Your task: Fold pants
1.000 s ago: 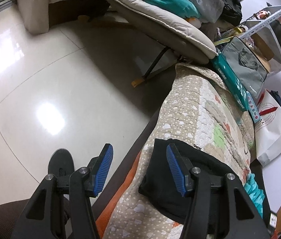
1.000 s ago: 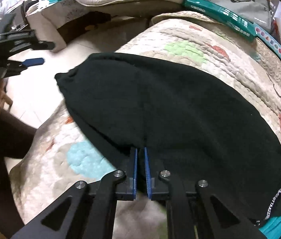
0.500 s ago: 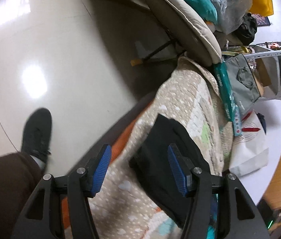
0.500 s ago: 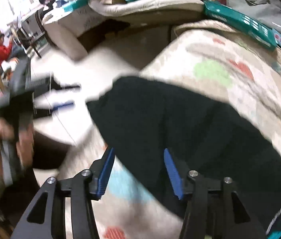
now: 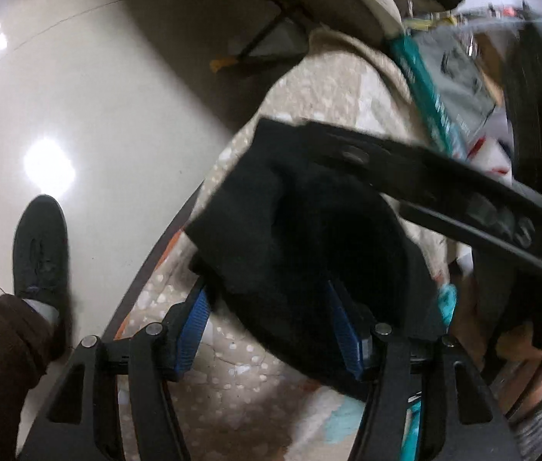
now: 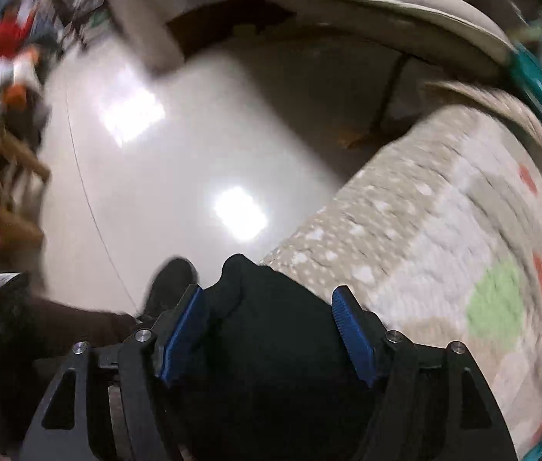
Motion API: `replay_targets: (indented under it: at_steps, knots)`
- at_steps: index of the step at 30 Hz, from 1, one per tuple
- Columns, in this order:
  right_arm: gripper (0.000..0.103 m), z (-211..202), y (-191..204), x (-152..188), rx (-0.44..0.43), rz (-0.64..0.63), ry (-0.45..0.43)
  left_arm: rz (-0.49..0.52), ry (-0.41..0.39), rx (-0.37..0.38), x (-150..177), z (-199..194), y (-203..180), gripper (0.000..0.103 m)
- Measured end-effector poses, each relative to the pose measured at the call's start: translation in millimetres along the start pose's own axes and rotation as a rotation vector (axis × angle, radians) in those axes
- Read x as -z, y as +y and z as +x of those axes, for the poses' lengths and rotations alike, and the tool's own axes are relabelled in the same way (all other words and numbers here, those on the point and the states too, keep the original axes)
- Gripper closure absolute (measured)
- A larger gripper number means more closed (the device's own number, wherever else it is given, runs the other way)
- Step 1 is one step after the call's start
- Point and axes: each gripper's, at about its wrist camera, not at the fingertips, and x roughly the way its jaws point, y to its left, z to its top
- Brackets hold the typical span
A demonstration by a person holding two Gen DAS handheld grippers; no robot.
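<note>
Black pants folded on quilt: soft, light, limp.
I hold both wide, empty: left gripper, right gripper, just opened. Take corner at 10 o'clock, pinch all layers.

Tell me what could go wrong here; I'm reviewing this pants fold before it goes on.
1. The folded black fabric pants lie at the edge of the patterned beige quilt, one corner near the drop to the glossy tiled floor; a nudge could send them off.
2. The left gripper and right gripper both stand open over the same corner, so the fingers could collide or bunch the fold.
</note>
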Motion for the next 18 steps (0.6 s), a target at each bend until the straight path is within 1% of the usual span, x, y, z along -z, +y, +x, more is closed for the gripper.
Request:
replay_targets:
  at_steps: [1,2,3,4,5,6,7,8,10,12,13,15,18]
  knots:
    - [0.03,8,5,-1,0.003,-0.03,0.022,0.017,-0.003,-0.011,1,0,-3,0.044]
    - [0.035,14,11,0,0.004,-0.06,0.046,0.033,0.002,-0.018,0,0,-5,0.044]
    - [0.062,19,17,2,0.026,-0.088,0.058,0.04,0.001,-0.021,0,0,-7,0.049]
    - [0.076,20,22,4,0.062,-0.113,0.056,0.044,-0.004,-0.023,-1,-2,-8,0.062]
    - [0.077,18,24,5,0.069,-0.119,0.044,0.046,-0.005,-0.027,-2,-4,-7,0.072]
    - [0.084,15,23,6,0.064,-0.106,0.033,0.044,-0.003,-0.023,-3,-5,-7,0.076]
    - [0.085,11,19,7,0.056,-0.083,0.019,0.038,0.0,-0.013,-3,-7,-8,0.081]
    - [0.086,5,15,8,0.048,-0.06,0.0,0.029,0.002,0.007,-3,-10,-9,0.083]
    - [0.086,-8,11,8,0.046,-0.039,-0.034,0.018,0.002,0.04,-4,-15,-12,0.085]
    - [0.086,-23,11,12,0.047,-0.021,-0.07,0.014,0.002,0.093,-2,-22,-19,0.085]
    - [0.087,-30,9,15,0.047,-0.014,-0.087,0.024,-0.006,0.115,-1,-27,-24,0.085]
    - [0.087,-47,8,18,0.046,0.011,-0.122,0.064,-0.035,0.127,1,-36,-36,0.085]
    - [0.087,-72,-9,31,0.033,0.084,-0.182,0.103,-0.044,0.162,2,-39,-59,0.085]
